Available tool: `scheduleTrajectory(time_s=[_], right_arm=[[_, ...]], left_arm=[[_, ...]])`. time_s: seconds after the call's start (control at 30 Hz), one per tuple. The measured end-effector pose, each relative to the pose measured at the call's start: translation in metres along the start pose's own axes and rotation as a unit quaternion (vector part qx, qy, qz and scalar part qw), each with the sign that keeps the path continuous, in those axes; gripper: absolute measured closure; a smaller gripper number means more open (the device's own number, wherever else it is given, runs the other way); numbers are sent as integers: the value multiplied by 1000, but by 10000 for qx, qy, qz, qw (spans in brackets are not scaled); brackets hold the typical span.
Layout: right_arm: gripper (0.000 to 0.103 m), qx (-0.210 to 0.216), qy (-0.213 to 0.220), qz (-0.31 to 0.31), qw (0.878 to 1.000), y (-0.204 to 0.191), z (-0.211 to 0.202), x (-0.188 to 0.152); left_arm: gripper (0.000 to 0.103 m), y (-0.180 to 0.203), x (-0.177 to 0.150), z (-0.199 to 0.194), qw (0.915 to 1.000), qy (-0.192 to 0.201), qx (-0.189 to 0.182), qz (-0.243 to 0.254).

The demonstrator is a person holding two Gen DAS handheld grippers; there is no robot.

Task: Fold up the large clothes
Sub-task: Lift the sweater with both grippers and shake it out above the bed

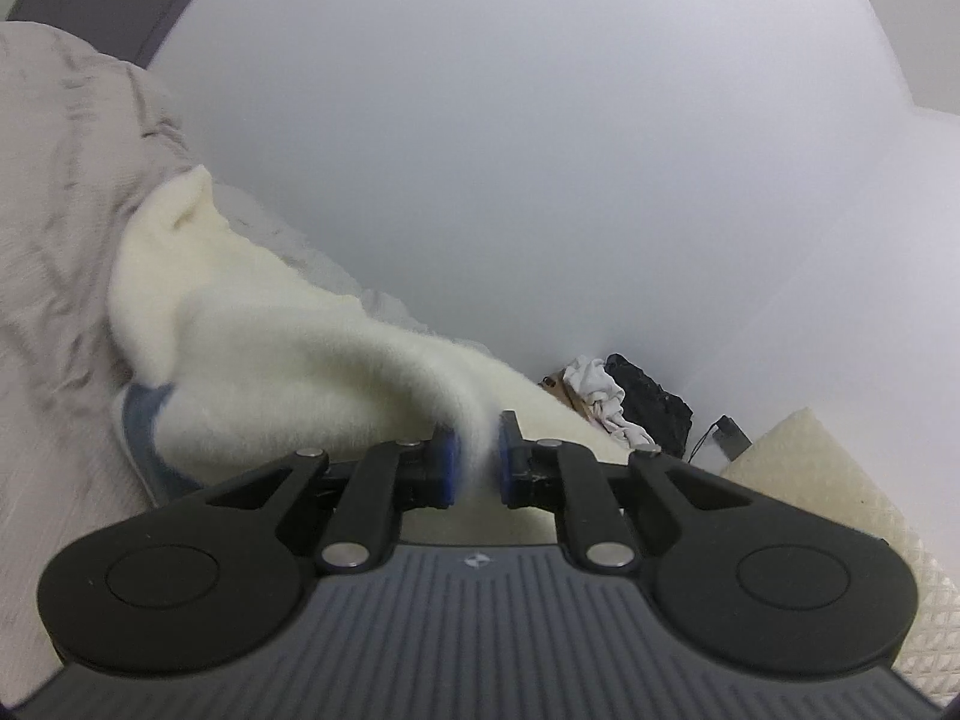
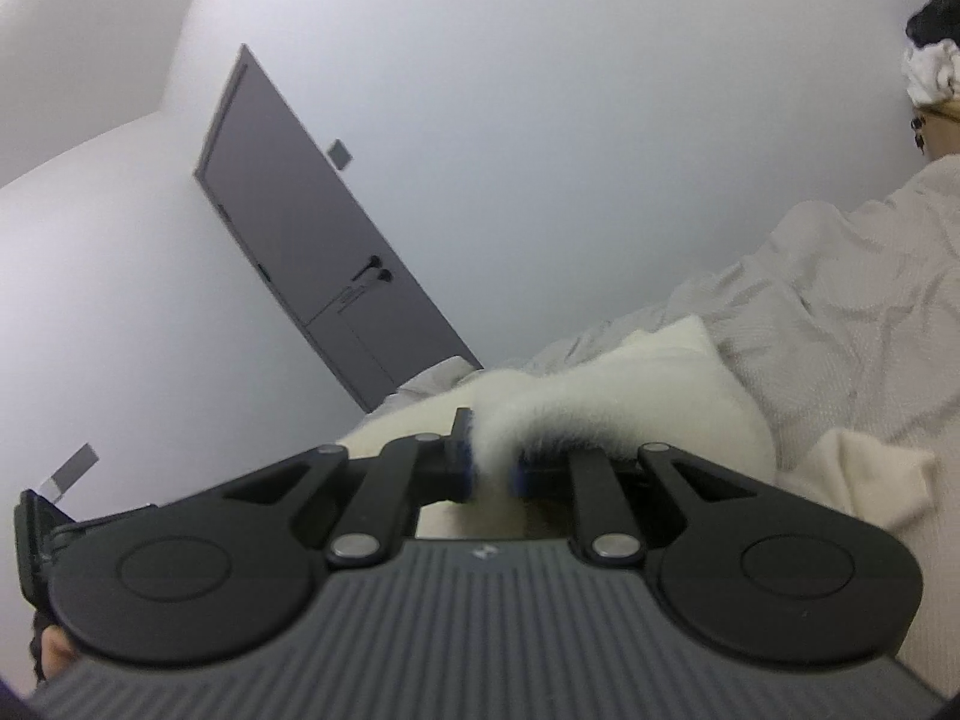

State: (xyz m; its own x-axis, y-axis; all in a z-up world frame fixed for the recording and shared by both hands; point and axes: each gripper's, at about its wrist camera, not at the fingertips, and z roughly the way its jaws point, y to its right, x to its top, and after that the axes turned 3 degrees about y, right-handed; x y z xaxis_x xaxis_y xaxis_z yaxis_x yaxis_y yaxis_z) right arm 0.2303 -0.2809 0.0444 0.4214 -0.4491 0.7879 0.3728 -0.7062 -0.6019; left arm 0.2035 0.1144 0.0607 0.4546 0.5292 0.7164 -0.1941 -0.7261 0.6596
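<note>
Cream fleece garment (image 1: pixel 288 354) is hanging in the air w/ a bunched fold running down into the left tool (image 1: pixel 474 462); the tool's blue-padded fingers (image 1: pixel 447 468) are pinching that fold, closed on the fabric; the rest of the fleece is draping off to the left, over the person's pale grey clothing (image 1: pixel 66 192), w/ a bit of blue-grey trim (image 1: pixel 138 426) peeking out under its lower edge.

In the right wrist view the same fleece garment (image 2: pixel 660 384) is arching over and down into the right tool (image 2: pixel 492 468); its jaws are clamped on a furry ridge of the cloth, so both tools are holding the garment up off any surface; more cream fabric (image 2: pixel 864 480) is bulging at lower right, beside the person's pale top (image 2: pixel 840 300).

Further out: white wall (image 1: pixel 540 120) behind; a small heap of white cloth (image 1: pixel 600 396) and something black (image 1: pixel 648 402) is sitting against the wall; a quilted cream mattress corner (image 1: pixel 828 480) at right; in the right wrist view a grey door (image 2: pixel 312 252) w/ a dark handle is appearing tilted; the person's dark hair w/ a white scrunchie (image 2: pixel 930 72) is showing at top right.
</note>
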Motion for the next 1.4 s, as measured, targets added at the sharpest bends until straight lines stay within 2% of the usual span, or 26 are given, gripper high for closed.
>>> scheduleTrajectory(time_s=[0.1,0.2,0.4,0.57,0.7,0.8,0.97,1.07,1.17,1.2,1.23,1.27,1.3,1.33,1.4], right_arm=[[88,-8,-41,42,10000,-13,-30,-13],[88,-177,-225,85,9996,-18,-49,-30],[88,-518,-627,250,9964,-9,-73,-71],[88,-779,-933,129,9925,6,-75,-100],[88,-1021,-1300,325,9857,21,-71,-120],[86,-1190,-1609,588,9780,37,-59,-132],[86,-1435,-1894,1003,9662,57,-40,-146],[86,-1506,-1971,1216,9611,63,-31,-151],[85,-1481,-1982,1207,9614,61,-27,-152],[83,-1470,-1975,1223,9615,60,-27,-152],[75,-1453,-1969,1271,9612,61,-27,-153],[63,-1437,-1962,1380,9601,62,-26,-154],[57,-1411,-1958,1500,9588,63,-27,-154],[48,-1371,-1956,1615,9575,65,-27,-155],[46,-1295,-2005,1756,9551,66,-27,-158]], left_arm=[[88,8,-23,-35,9999,6,149,38],[88,5,-49,-61,9994,-75,307,-127],[88,-7,-105,-85,9975,-246,642,-167],[88,-27,-143,-71,9951,-469,847,-219],[88,-31,-150,-50,9932,-643,974,-35],[87,-40,-149,-33,9920,-766,1000,-112],[86,-57,-158,-10,9877,-1062,1124,-231],[84,-62,-160,-2,9875,-1094,1089,-305],[71,-64,-162,2,9887,-1053,1028,-288],[60,-66,-162,2,9886,-1042,1018,-369],[47,-69,-163,1,9887,-1023,961,-529],[41,-73,-163,0,9885,-997,850,-749],[34,-77,-164,-2,9879,-980,758,-932],[31,-79,-164,-4,9871,-966,705,-1065],[30,-81,-167,-8,9859,-966,709,-1165]])
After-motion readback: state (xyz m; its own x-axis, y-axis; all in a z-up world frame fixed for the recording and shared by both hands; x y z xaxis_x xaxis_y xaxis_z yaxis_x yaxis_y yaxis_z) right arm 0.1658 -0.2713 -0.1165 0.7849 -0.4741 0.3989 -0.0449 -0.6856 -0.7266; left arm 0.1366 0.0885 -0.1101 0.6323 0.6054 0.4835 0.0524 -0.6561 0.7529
